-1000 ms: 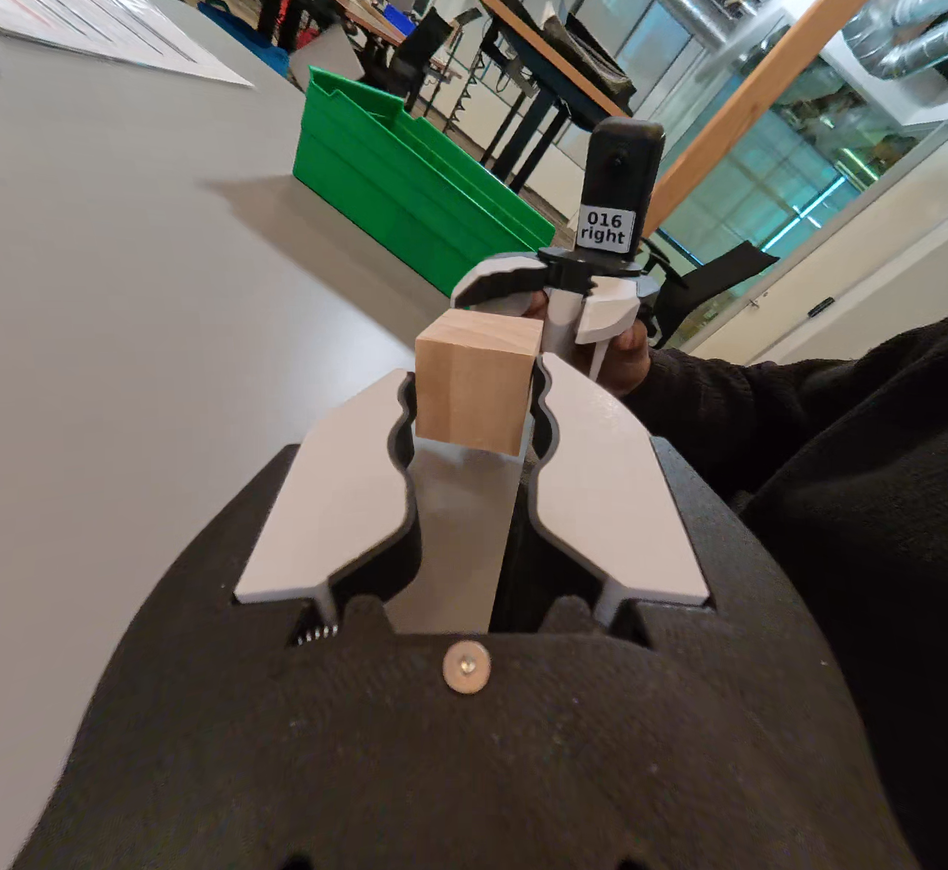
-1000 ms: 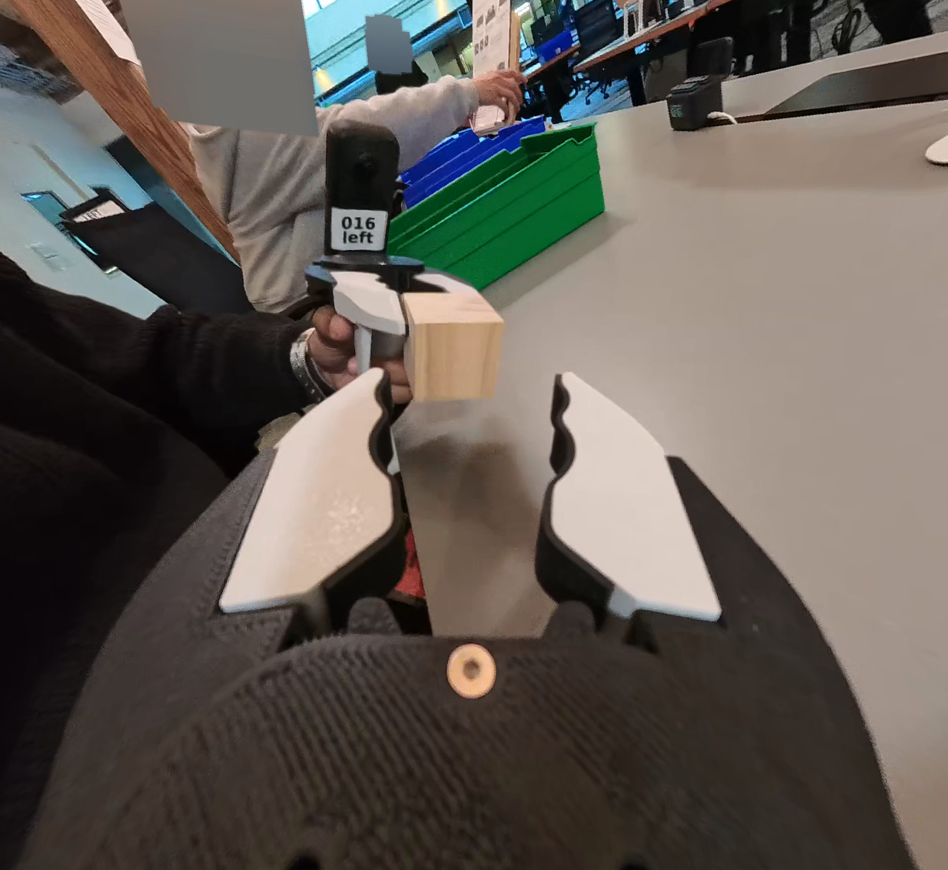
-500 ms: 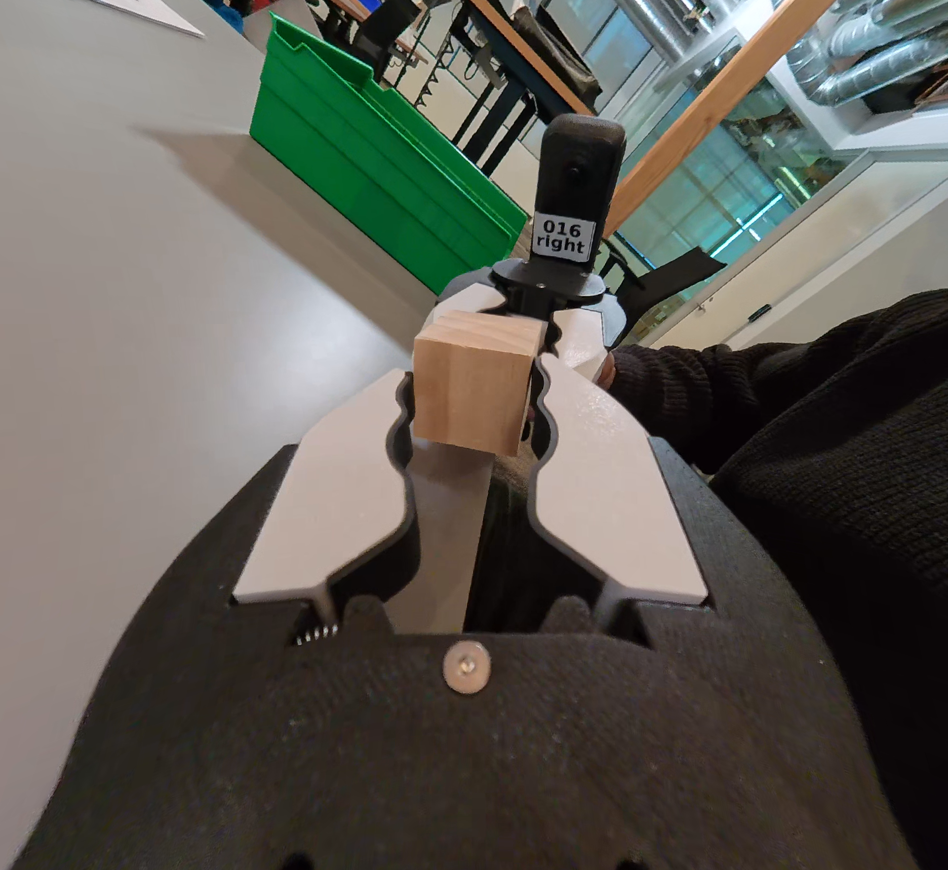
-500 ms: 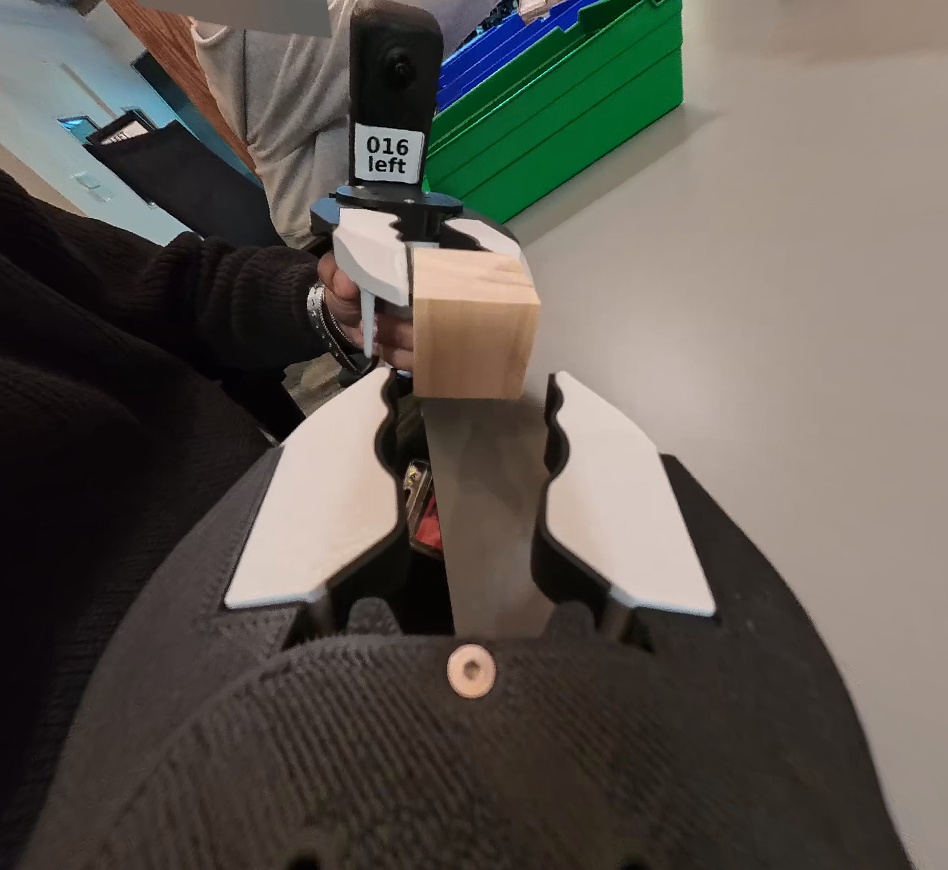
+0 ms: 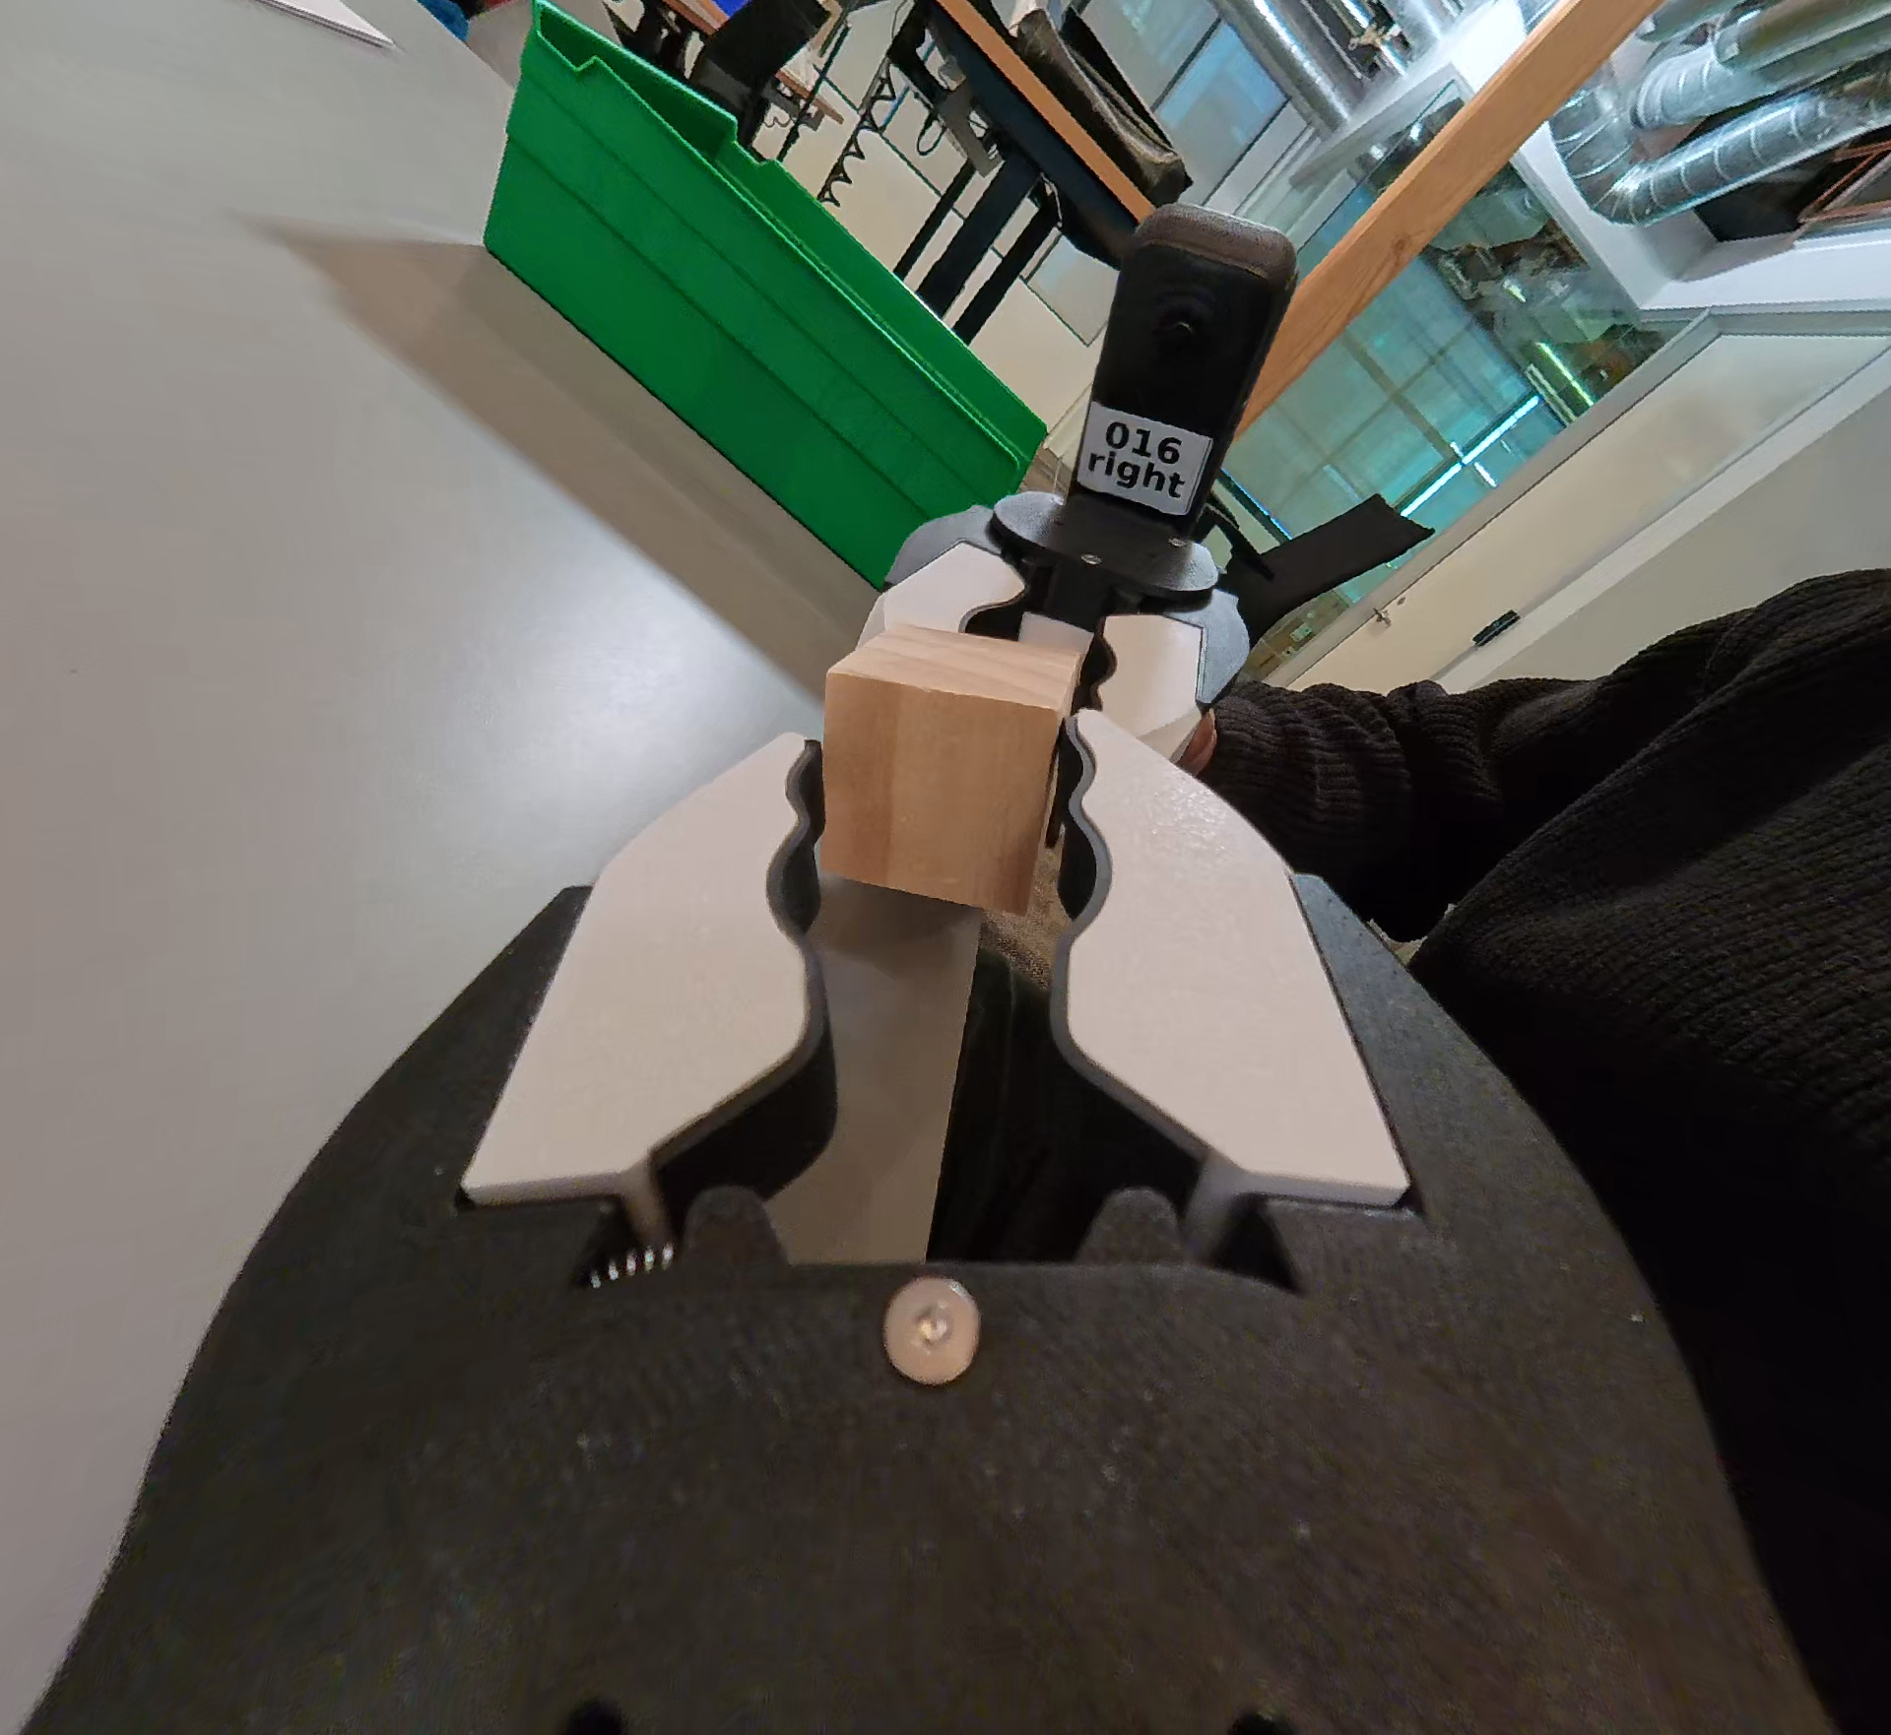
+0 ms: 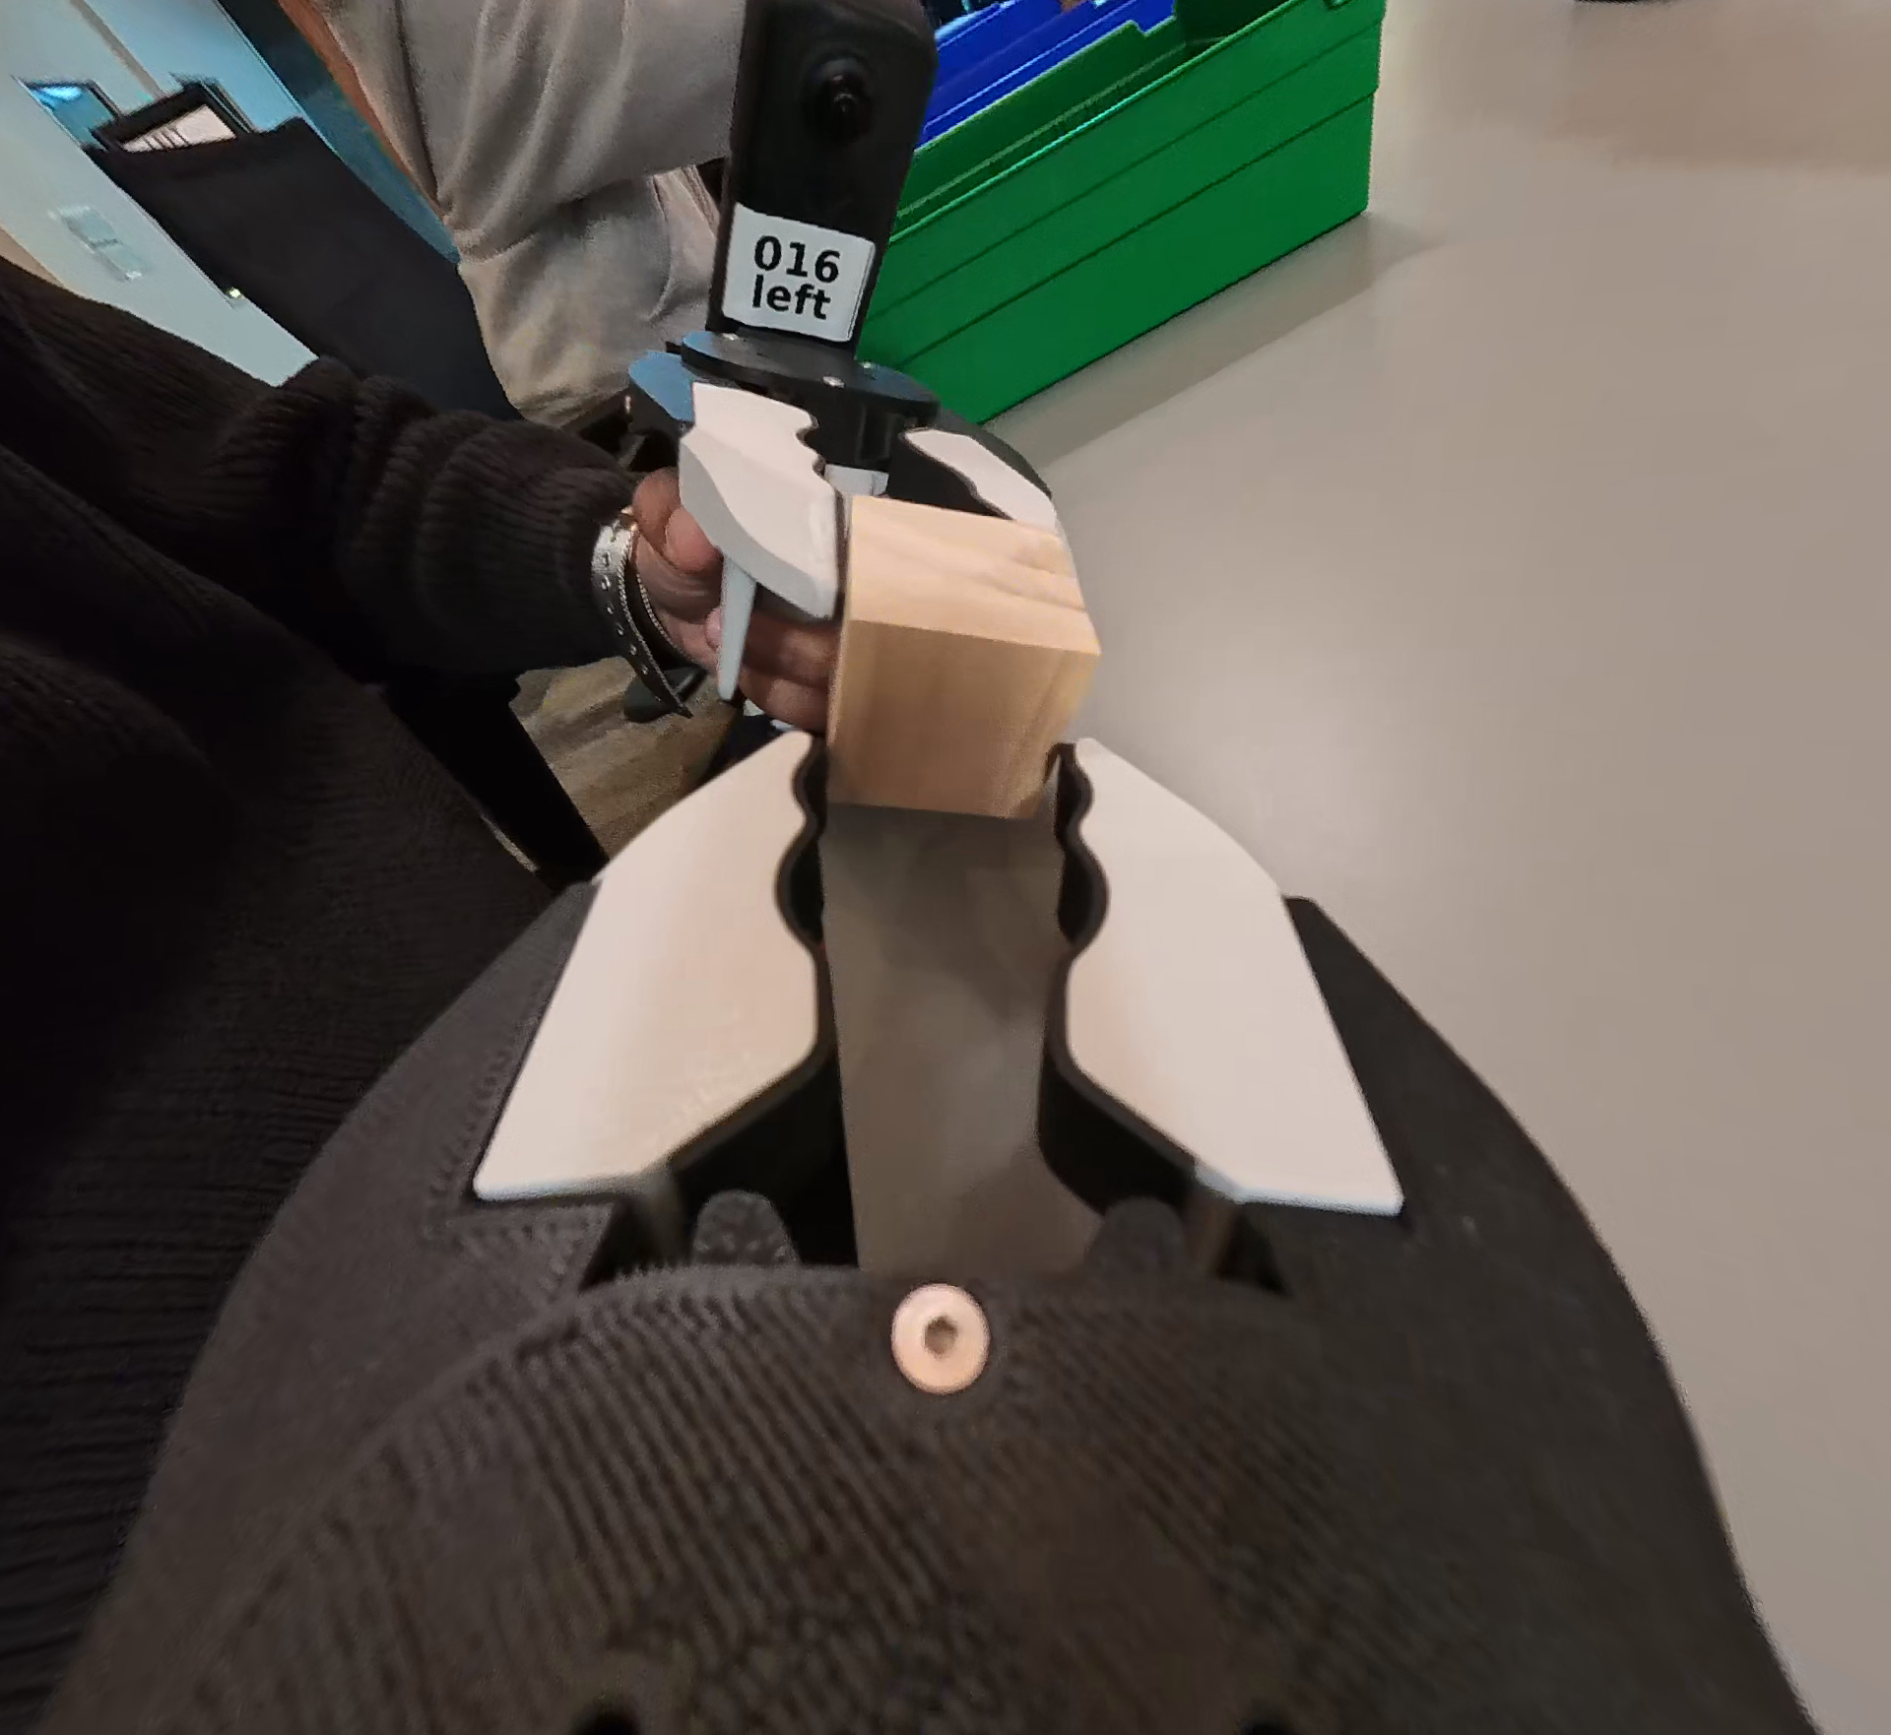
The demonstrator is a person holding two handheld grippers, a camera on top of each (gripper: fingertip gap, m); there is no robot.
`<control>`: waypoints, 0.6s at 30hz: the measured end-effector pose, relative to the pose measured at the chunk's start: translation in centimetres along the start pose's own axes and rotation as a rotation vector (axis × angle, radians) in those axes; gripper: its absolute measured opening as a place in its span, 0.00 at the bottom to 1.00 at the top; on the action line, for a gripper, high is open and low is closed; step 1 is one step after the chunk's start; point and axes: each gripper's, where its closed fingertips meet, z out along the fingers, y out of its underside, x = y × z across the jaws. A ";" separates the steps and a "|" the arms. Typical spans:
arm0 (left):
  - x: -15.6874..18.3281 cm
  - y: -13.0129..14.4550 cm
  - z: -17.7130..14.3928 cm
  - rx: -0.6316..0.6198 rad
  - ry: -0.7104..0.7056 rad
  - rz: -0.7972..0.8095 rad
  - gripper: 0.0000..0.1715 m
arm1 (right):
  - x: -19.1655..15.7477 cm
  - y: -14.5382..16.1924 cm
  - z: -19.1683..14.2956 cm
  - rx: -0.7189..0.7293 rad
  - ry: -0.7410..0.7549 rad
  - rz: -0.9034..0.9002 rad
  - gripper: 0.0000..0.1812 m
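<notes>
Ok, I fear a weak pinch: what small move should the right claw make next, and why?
Probably ease the right claw slightly forward before closing. The wooden cube, clamped in the left claw, only just reaches between the right claw's open fingertips, so a squeeze now might catch just its edge.

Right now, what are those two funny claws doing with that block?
A person holds a tool in each hand above a grey table. The left tool is clamped on a wooden block. The right tool faces it with the block's other end between its fingertips; whether it grips is unclear. A green bin sits behind.
</notes>
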 end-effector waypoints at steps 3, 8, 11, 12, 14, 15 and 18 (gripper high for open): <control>0.1 -0.1 0.0 0.007 0.003 0.008 0.26 | -0.1 -0.1 -0.1 0.004 0.000 -0.008 0.24; 0.2 -0.2 -0.1 0.016 0.004 0.013 0.26 | -0.2 -0.3 -0.1 0.023 -0.013 0.008 0.24; 0.3 -0.4 -0.1 0.027 0.005 0.012 0.26 | -0.4 -0.8 -0.2 0.054 -0.036 0.040 0.26; 0.3 -0.5 -0.1 0.033 0.006 0.012 0.26 | -0.4 -0.9 -0.2 0.069 -0.042 0.053 0.27; 0.3 -0.6 -0.2 0.039 0.006 0.012 0.26 | -0.4 -1.3 -0.3 0.097 -0.050 0.073 0.27; 0.3 -0.6 -0.2 0.039 0.005 0.013 0.26 | -0.4 -1.5 -0.3 0.109 -0.049 0.079 0.27; 0.3 -0.5 -0.1 0.036 0.006 0.015 0.26 | -0.2 -1.6 -0.4 0.121 -0.044 0.095 0.26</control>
